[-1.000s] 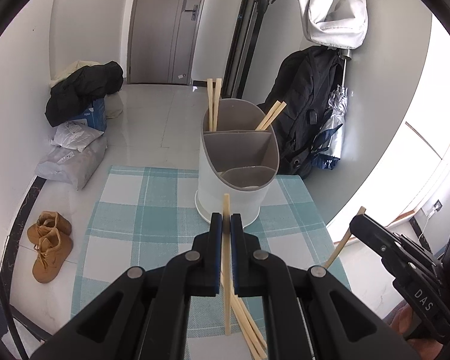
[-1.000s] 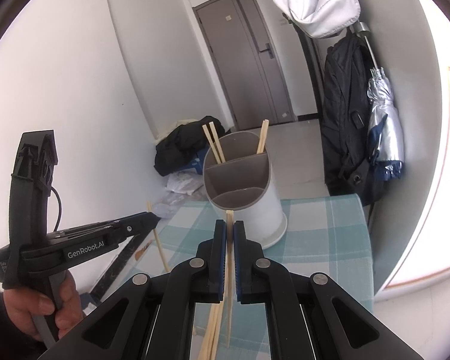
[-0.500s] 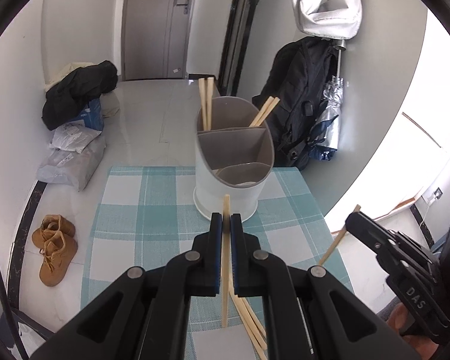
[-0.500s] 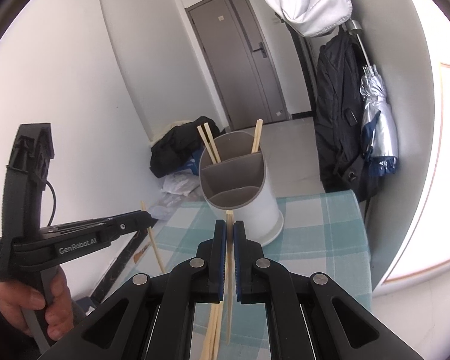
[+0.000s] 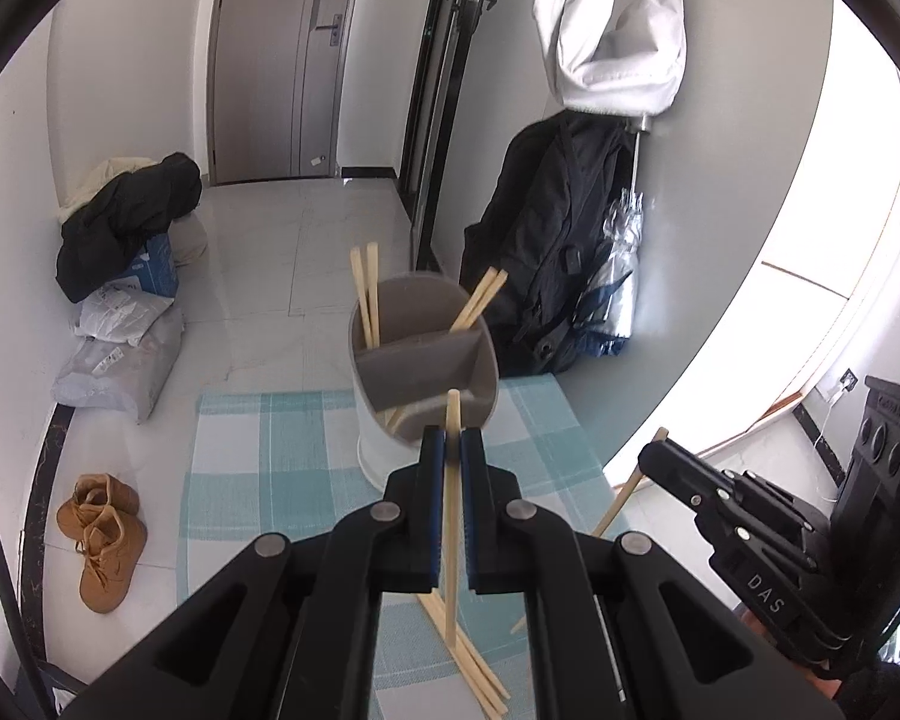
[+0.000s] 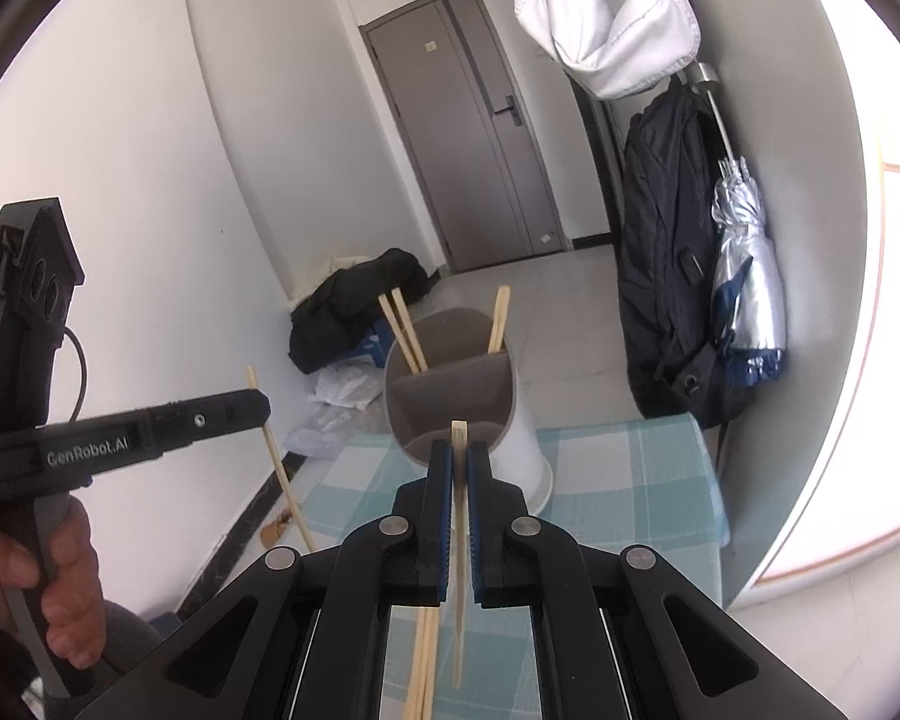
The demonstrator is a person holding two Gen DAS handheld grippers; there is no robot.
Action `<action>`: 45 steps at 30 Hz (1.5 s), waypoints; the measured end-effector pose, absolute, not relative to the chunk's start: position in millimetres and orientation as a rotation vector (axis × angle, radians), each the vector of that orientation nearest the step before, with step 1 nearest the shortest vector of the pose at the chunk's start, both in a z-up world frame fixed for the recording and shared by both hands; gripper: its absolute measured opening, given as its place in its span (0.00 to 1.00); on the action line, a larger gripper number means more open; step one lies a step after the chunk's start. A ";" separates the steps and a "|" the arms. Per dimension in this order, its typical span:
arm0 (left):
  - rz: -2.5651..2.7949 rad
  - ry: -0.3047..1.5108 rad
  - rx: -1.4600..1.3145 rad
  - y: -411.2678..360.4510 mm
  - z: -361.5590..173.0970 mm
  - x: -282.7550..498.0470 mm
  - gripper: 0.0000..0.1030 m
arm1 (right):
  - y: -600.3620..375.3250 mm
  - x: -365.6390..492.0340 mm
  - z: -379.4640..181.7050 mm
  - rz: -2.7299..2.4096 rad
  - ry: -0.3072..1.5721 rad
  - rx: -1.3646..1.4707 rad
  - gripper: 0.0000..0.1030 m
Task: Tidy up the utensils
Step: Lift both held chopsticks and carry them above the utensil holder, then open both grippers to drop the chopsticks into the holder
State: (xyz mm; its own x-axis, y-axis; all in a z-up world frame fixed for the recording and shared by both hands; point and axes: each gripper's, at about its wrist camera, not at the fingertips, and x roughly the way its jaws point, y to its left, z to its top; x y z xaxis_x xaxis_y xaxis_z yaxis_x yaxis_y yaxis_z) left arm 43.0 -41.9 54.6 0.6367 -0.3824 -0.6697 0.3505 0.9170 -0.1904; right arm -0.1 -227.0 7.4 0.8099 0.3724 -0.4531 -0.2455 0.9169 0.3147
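Observation:
My left gripper (image 5: pixel 450 435) is shut on a wooden chopstick (image 5: pixel 450 540) held nearly upright, just in front of the white utensil holder (image 5: pixel 372 444) with its grey divided insert. Several chopsticks (image 5: pixel 366 294) stand in the holder's far compartment. My right gripper (image 6: pixel 459 450) is shut on a second chopstick (image 6: pixel 457 600), also just short of the holder (image 6: pixel 525 456). Each gripper shows in the other's view: the right one (image 5: pixel 651 456) at the right, the left one (image 6: pixel 261 405) at the left. Loose chopsticks (image 5: pixel 468 660) lie on the teal checked mat (image 5: pixel 270 450).
The mat covers a small table whose edges drop to a tiled floor. On the floor are brown shoes (image 5: pixel 102 534) and bags (image 5: pixel 120 360) to the left. A black backpack (image 5: pixel 546 252) and a folded umbrella (image 6: pixel 744 276) hang at the right wall.
Both grippers have risen with their chopsticks, the left one more. The holder now sits lower in both views, and I look further down into it.

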 end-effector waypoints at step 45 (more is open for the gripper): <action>-0.463 0.644 -0.125 -23.1 88.5 203.5 0.01 | -183.1 192.1 101.5 0.304 0.428 0.134 0.04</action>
